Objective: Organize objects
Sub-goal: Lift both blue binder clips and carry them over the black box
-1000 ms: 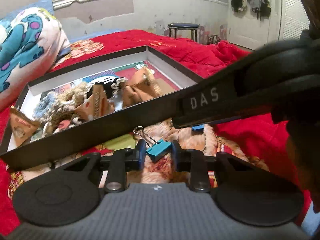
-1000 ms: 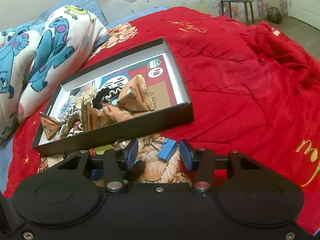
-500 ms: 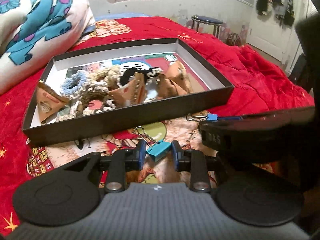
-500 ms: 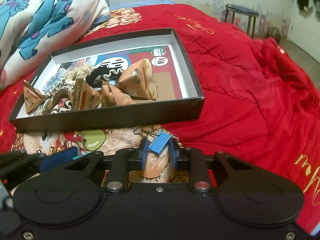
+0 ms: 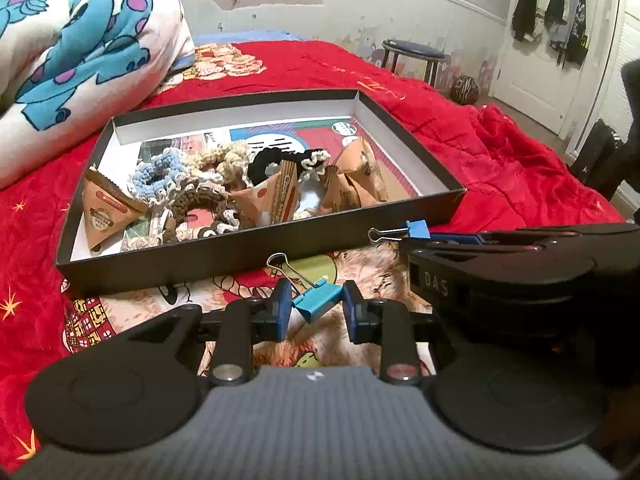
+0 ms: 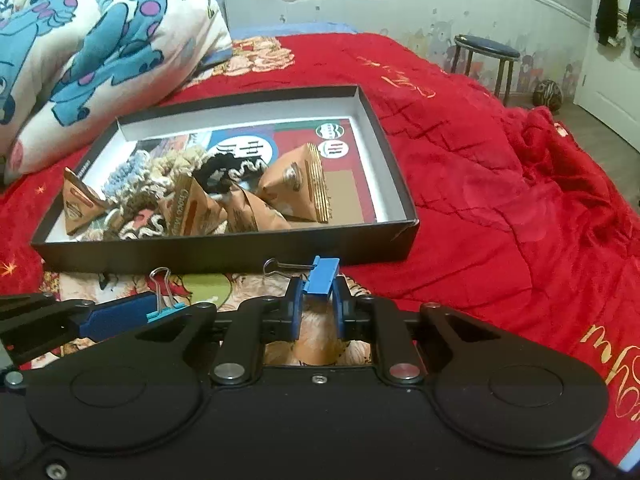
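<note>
Left wrist view: our left hand-held gripper (image 5: 313, 307) pinches a light, stiff teal metal binder clip (image 5: 316, 303) by its body; right hand-held gripper (image 6: 317, 307) likewise clamps a blue metal binder clip (image 6: 322, 276); the black cardboard tray (image 5: 256, 246) lies at twelve o'clock.

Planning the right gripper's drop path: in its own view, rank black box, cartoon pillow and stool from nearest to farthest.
1. black box, just ahead of the right gripper, slightly left.
2. cartoon pillow, far left, beyond the box.
3. stool, far right, by the wall.
</note>
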### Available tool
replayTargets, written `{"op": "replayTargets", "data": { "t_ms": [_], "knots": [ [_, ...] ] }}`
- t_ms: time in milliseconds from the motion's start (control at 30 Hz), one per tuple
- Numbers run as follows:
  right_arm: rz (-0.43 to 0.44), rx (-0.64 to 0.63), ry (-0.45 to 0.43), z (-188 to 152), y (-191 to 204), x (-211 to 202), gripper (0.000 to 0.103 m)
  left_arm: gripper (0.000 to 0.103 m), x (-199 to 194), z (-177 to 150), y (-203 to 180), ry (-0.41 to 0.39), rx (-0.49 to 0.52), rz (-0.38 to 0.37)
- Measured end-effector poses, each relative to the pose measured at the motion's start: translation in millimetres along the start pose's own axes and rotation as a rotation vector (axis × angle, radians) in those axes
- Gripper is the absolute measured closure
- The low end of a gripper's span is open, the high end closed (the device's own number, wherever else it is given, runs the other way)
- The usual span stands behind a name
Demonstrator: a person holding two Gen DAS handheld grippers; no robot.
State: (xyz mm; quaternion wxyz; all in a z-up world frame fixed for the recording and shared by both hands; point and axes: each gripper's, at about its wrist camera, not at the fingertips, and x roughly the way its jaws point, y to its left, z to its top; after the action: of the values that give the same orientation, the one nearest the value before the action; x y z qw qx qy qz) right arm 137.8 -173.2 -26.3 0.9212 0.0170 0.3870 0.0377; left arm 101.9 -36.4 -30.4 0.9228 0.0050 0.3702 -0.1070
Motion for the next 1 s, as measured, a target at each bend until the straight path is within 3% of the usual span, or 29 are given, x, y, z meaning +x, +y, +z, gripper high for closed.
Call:
{"op": "replayTargets", "data": {
  "t_ms": [500, 667, 1000],
  "knots": [
    [0.120, 0.071, -0.085, 8, -8, -35, 0.088, 0.072, -22, 1, -7, -0.103, 0.038, -0.030],
    [0.158, 0.096, -0.117, 13, -11, -43, 0.088, 0.072, -30, 2, -8, -0.153, 0.041, -0.072],
    [0.210, 0.087, -0.196, 26, -6, -57, 0.088, 0.072, -37, 6, -7, -0.215, 0.047, -0.086]
  ]
}}
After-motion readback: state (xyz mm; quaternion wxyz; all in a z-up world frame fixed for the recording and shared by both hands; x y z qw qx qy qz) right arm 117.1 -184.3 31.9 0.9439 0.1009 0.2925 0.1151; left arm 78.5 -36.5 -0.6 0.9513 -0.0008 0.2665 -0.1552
